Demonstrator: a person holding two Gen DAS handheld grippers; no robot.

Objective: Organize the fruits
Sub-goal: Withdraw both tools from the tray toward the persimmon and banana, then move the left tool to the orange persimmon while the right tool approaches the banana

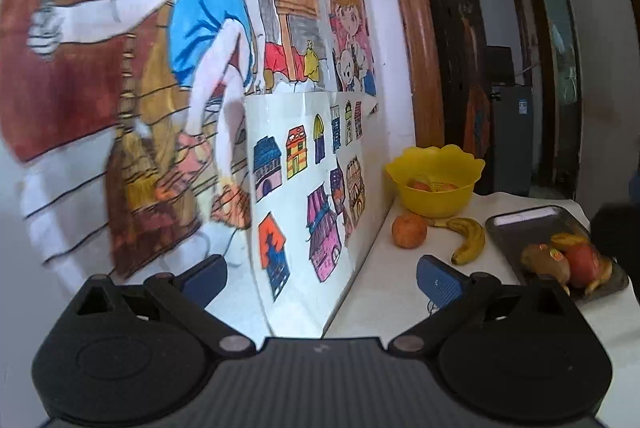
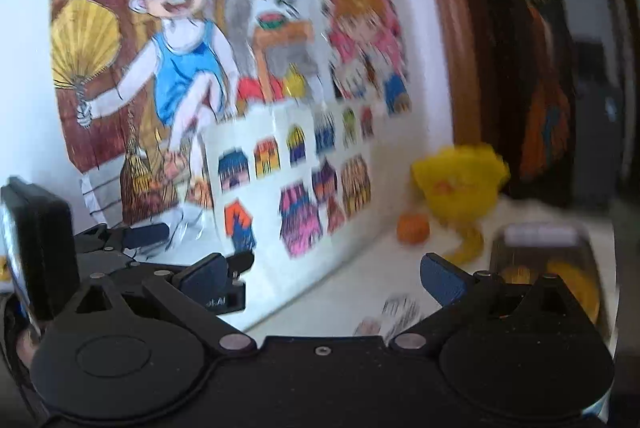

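Observation:
A yellow bowl (image 1: 436, 179) with fruit inside stands at the back of the white table by the wall. An orange (image 1: 409, 230) and a banana (image 1: 468, 238) lie in front of it. A dark metal tray (image 1: 532, 228) on the right holds a pear (image 1: 546, 260), a red apple (image 1: 584, 262) and more fruit. My left gripper (image 1: 320, 280) is open and empty, held above the table's near left. My right gripper (image 2: 324, 278) is open and empty too. Its view is blurred and shows the bowl (image 2: 460, 187), the orange (image 2: 413, 228) and the tray (image 2: 544, 256).
Children's drawings cover the wall on the left, with a sheet of house pictures (image 1: 308, 195) leaning on the table. A wooden door frame (image 1: 416, 27) and a dark doorway lie beyond the bowl. The left gripper's body (image 2: 40, 248) shows at the left of the right wrist view.

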